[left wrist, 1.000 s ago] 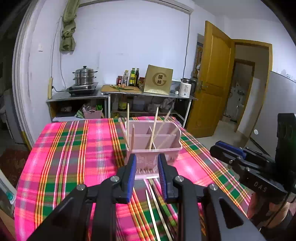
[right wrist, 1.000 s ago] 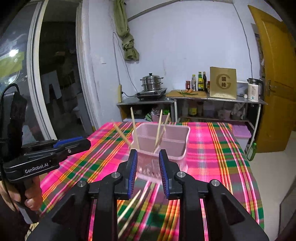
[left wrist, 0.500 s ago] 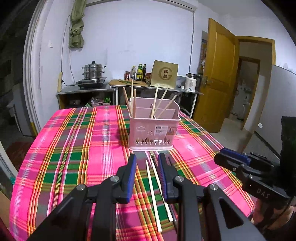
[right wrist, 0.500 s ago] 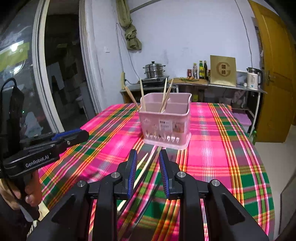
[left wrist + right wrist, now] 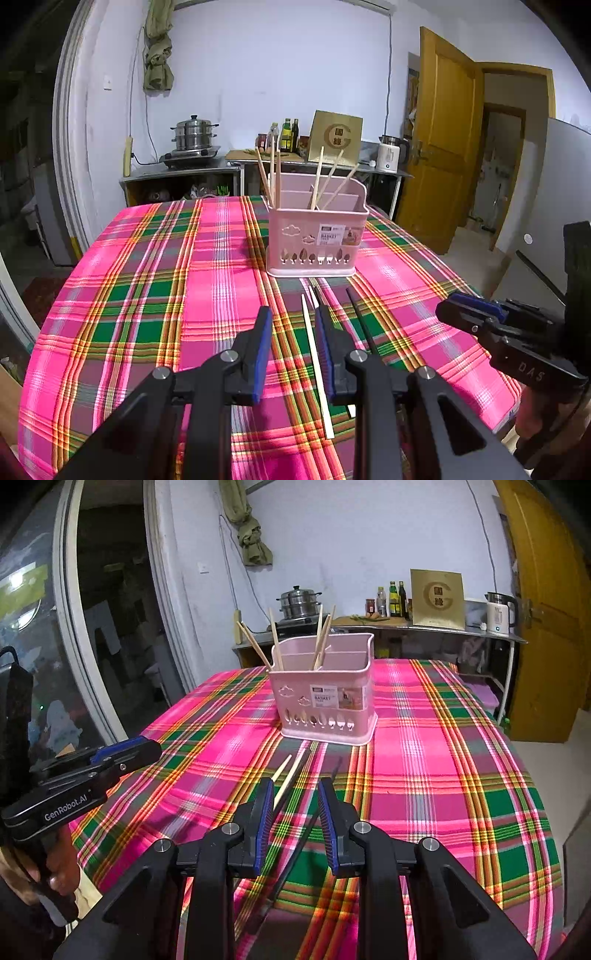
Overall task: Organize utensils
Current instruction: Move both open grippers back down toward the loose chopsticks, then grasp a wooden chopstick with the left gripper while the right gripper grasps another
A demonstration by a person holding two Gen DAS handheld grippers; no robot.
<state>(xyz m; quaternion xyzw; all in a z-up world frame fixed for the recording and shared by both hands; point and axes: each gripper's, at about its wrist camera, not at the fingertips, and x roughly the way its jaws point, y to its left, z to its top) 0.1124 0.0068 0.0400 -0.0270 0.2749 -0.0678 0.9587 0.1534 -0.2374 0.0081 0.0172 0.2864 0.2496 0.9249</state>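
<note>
Whitewashed kitchen wall at the far side, with a steel counter [image 5: 207, 170] carrying a stacked steamer pot [image 5: 193, 136], bottles [image 5: 289, 130] and a white kettle [image 5: 388, 158]; yellow wooden door [image 5: 441, 136] at right.

Bench [image 5: 155, 295]: covered in pink, green and yellow plaid cloth.

Pink utensil basket [image 5: 317, 236]: upright on the bench, far of centre, divided into compartments, six wooden chopsticks [image 5: 318, 177] leaning inside. It sat higher and farther in both views than a second before, when it filled the space just beyond the fingertips.

Loose utensils: pale wooden chopsticks [image 5: 317, 365] and dark chopsticks [image 5: 360, 321] lay flat on the cloth, near of the basket, more of their length showing than a second ago.

Left hand-held gripper [image 5: 294, 349]: jaws parted, nothing clasped, one pale chopstick lying on the cloth beneath the gap.

Right hand-held gripper [image 5: 295, 823]: jaws parted, empty, above the loose sticks; lower than before.
</note>
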